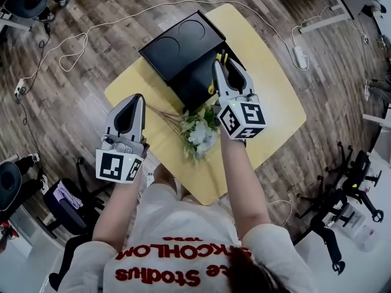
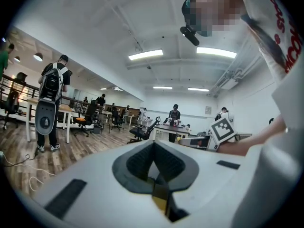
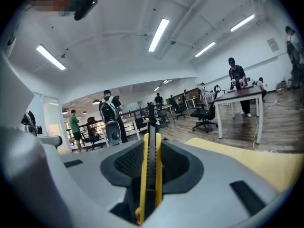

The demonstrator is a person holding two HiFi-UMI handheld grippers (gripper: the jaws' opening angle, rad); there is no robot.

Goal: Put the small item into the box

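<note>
While right gripper [image 1: 218,66] pinches one knife [image 3: 148,175], left gripper [image 1: 138,97] pressed together, one box [image 1: 183,44].

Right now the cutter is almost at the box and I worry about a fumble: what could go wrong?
The yellow cutter, pinched edge-on in the right gripper, could twist or slip. Released early, it may hit the black box at its rim. The forearm could brush the flowers beneath.

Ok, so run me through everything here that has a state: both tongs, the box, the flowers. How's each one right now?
Left tongs: shut, nothing between them.
Right tongs: shut on the yellow utility knife.
Black box: open, lid flipped back.
Flower bunch: lying on its side on the table.
</note>
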